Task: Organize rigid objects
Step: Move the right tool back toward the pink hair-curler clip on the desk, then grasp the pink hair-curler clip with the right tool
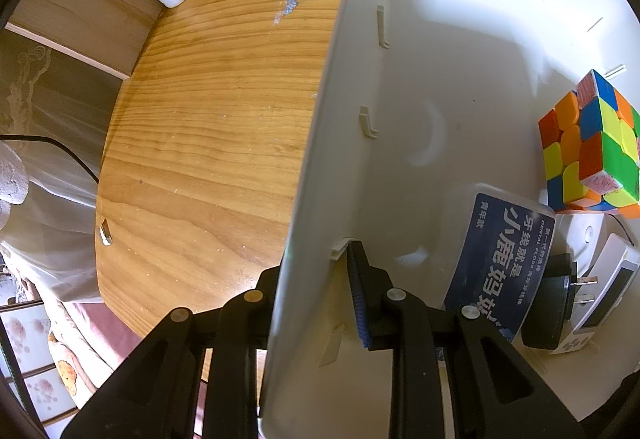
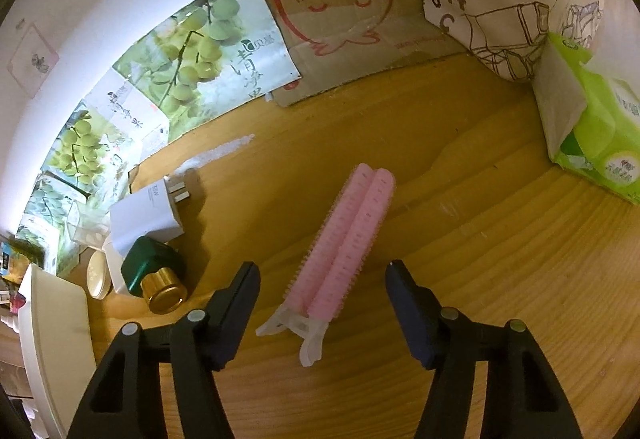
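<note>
- Left wrist view: left gripper (image 1: 316, 295) clamped on the white bin (image 1: 460, 87) side wall, steadying it at the table (image 1: 208, 111) edge; cube (image 1: 588, 147), floss box (image 1: 504, 259) inside.
- Right wrist view: right gripper (image 2: 322, 299) fingers apart, straddling the pink hair clip (image 2: 348, 239) mid-table, apparently for pickup; not yet touching.

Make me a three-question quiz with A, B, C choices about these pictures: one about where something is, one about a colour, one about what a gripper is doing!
1. Where is the multicoloured puzzle cube?
A. inside the white plastic bin
B. on the wooden table
C. on the floor

2. What colour is the long hair-roller clip?
A. green
B. pink
C. blue

3. What is the left gripper doing?
A. hanging open over the table
B. holding a bottle
C. clamping the bin's wall

Answers: 1 A, the cube sits on the bin's floor. 2 B, its two rollers are pink. 3 C, one finger is on each side of the wall.
</note>
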Demonstrator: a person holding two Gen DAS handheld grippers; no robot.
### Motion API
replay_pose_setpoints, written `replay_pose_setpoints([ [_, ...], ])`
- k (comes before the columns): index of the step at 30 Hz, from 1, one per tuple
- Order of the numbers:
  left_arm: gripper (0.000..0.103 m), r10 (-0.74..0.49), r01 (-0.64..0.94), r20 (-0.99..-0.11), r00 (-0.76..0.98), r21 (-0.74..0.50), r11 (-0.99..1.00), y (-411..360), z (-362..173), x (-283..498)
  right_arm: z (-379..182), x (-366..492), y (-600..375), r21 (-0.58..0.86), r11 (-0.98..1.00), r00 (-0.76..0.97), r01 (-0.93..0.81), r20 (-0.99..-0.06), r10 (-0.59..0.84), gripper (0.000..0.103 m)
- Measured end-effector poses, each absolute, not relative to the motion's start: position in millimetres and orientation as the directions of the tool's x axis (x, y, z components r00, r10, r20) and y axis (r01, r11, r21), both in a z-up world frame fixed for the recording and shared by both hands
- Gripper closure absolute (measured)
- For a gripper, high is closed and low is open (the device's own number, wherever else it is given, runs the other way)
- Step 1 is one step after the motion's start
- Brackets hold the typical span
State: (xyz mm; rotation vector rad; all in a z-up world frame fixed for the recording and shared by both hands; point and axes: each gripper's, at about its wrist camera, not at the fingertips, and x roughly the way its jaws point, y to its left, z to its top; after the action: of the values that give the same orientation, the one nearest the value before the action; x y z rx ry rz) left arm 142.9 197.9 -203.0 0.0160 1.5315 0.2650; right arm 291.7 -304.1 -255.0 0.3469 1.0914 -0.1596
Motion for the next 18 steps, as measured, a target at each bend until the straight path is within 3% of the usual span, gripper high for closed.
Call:
replay_pose_setpoints([
  [6,0.075,0.181,-0.162,-0.983,0.017,0.176,0.971,197.9,-202.3,142.7,-254.8,292.0,-303.1,0.175,0.942,0.453,0.288,-0.891,0.027,0.052],
  [10,0.075,0.181,-0.161,-0.983,0.020,0.175,0.971,198.2,-200.1,142.7,-254.4,292.0,-303.8,0.179,0.942,0.450,0.283,-0.892,0.035,0.066],
  [18,0.075,0.180,-0.158,-0.983,0.026,0.174,0.972,197.4,-199.1,141.8,-253.0,289.7,-302.6,0.200,0.941,0.449,0.274,-0.892,0.058,0.075],
])
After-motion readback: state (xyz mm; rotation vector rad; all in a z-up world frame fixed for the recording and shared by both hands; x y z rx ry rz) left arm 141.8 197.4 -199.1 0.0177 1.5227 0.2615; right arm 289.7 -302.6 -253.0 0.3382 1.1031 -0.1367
